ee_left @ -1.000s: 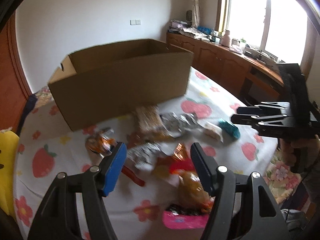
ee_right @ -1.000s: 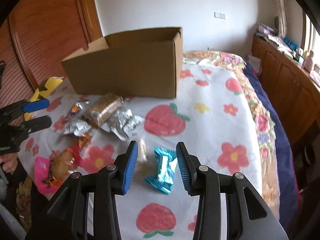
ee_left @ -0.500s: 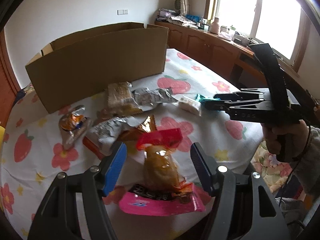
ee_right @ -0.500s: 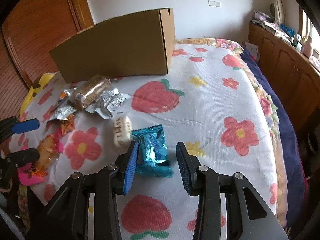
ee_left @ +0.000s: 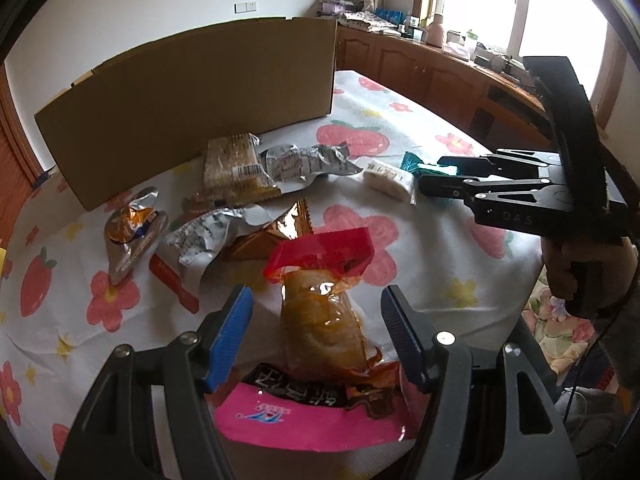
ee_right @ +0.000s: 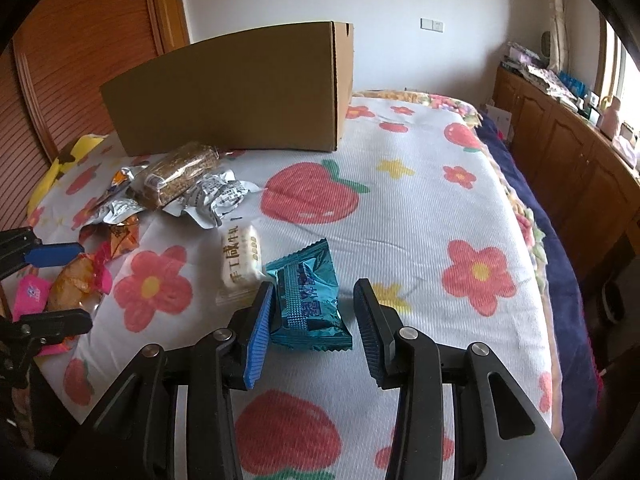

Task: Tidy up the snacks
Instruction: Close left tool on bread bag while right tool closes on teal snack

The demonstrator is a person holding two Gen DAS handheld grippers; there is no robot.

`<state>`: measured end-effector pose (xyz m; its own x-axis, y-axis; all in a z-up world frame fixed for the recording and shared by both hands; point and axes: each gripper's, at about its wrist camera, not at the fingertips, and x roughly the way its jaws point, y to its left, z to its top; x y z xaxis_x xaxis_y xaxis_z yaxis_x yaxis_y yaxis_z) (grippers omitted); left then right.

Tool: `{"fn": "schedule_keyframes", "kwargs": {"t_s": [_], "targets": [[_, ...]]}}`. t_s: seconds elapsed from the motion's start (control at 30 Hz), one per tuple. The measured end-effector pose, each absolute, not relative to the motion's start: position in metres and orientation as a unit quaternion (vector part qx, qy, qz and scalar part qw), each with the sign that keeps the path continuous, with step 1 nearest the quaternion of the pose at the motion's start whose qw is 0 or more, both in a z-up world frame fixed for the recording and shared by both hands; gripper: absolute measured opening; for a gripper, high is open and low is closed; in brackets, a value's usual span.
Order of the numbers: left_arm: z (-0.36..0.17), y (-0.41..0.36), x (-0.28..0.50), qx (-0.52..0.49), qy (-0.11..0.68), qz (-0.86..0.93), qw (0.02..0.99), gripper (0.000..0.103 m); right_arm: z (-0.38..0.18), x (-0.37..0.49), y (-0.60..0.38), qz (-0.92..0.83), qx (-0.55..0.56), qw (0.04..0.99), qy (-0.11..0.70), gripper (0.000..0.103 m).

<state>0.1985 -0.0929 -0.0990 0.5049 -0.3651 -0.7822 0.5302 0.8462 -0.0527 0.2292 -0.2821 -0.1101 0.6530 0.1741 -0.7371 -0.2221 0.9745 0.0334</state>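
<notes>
the left gripper hangs over the near edge of the bed, its blue pads spread on either side of an orange bun pack with a red-tinted top flap; neither pad touches the wrapper, so the grip is released. the pack's lower end lies on a pink packet at the very edge of the sheet.

the right gripper is down at a teal packet, which lies flat on the strawberry-and-flower sheet. the left pad sits right against the packet's edge, while the right pad stands clear of it with sheet showing between, so the fingers are parted and nothing is clamped. a white candy bar lies just beside the teal packet, touching its far-left corner.

further in, a loose heap of snacks: a brown cracker pack lying over a crumpled silver wrapper, a second silver wrapper, an orange-and-silver pouch and a bronze foil piece (the small red strip under the second wrapper is too hidden to name).

behind the heap a cardboard box stands on the sheet, its long side toward the snacks; its inside is not visible. a hand grips the right gripper's handle.
</notes>
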Motion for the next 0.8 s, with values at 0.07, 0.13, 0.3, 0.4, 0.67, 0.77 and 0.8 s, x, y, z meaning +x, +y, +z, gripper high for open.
{"fn": "schedule_keyframes", "kwargs": {"t_s": [0.07,0.13,0.3,0.4,0.67,0.77,0.8], "targets": [[-0.102,-0.092,0.201,0.092,0.43,-0.257,0.861,0.067,-0.111,0.229,-0.28,0.108,-0.037,0.909,0.4,0.04],[-0.105,-0.092,0.202,0.086,0.435,-0.257,0.859,0.067,-0.111,0.229,-0.279,0.107,-0.043,0.91,0.399,0.041],[-0.106,-0.09,0.202,0.079,0.434,-0.253,0.861,0.067,-0.111,0.23,-0.279,0.109,-0.041,0.91,0.399,0.041],[-0.106,-0.089,0.201,0.073,0.432,-0.253,0.863,0.067,-0.112,0.23,-0.28,0.108,-0.043,0.91,0.398,0.041],[-0.103,-0.082,0.191,0.07,0.427,-0.253,0.865,0.041,-0.112,0.229,-0.279,0.108,-0.045,0.91,0.397,0.041],[-0.102,-0.08,0.185,0.072,0.426,-0.253,0.866,0.039,-0.112,0.229,-0.279,0.108,-0.045,0.91,0.398,0.041],[-0.101,-0.079,0.183,0.07,0.427,-0.253,0.866,0.039,-0.112,0.229,-0.279,0.108,-0.046,0.91,0.397,0.041]]}}
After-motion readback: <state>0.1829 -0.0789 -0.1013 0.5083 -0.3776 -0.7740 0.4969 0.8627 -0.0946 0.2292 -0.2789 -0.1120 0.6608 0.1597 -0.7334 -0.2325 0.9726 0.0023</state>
